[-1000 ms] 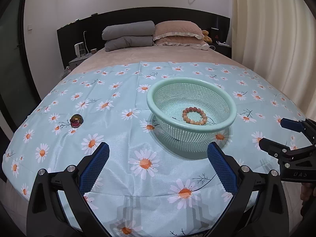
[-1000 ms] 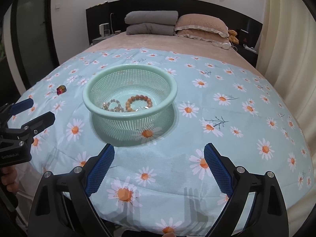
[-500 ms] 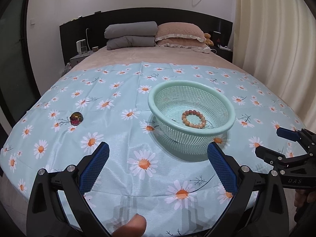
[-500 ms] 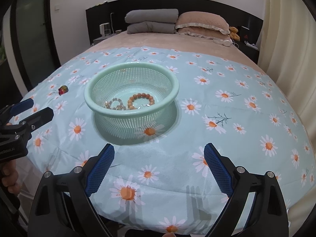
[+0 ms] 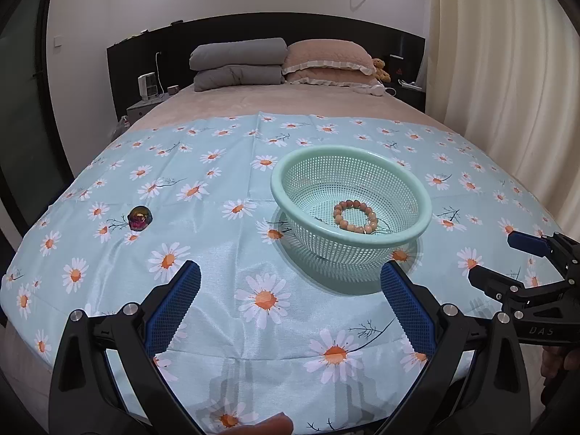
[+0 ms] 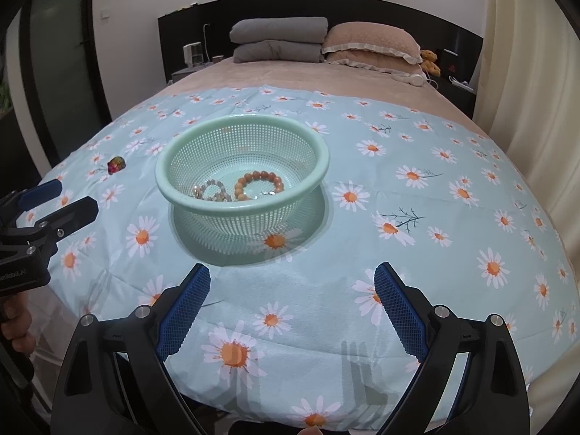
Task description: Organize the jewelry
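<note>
Left gripper (image 5: 290, 297): jaws spread wide, nothing between them, held above the near edge of the daisy-print cloth (image 5: 224, 239) covering the bed. Right gripper (image 6: 291, 297): likewise wide apart and carrying nothing, over the same near edge. Green mesh basket (image 6: 319, 156) stands upright near the middle of the cloth. Inside it lie a brown bead bracelet (image 6: 258, 183) and, just beside it toward the left wall, a pale bead bracelet (image 6: 214, 190). An iridescent trinket (image 5: 140, 217) rests on the cloth toward its left edge, well apart from the basket.
</note>
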`<act>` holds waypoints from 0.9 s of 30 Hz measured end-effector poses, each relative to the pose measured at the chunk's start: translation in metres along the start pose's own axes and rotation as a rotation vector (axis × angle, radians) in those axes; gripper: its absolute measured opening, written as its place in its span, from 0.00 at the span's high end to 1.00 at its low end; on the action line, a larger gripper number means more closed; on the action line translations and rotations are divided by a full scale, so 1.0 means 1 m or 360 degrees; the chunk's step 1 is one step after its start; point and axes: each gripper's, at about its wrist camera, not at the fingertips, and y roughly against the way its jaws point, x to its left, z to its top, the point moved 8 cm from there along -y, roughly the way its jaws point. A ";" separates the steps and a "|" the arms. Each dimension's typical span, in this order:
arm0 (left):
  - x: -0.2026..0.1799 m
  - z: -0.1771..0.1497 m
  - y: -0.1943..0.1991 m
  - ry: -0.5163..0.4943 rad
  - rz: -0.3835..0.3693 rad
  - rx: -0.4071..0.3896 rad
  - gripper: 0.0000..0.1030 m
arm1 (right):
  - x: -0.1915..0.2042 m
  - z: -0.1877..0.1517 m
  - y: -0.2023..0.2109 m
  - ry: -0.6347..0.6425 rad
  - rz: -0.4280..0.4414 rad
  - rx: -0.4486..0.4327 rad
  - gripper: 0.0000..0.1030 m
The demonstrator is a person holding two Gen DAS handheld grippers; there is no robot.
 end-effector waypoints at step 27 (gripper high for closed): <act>-0.007 -0.002 0.000 -0.0056 -0.0031 0.0023 0.06 | 0.002 -0.003 0.001 0.0023 -0.0003 -0.0002 0.15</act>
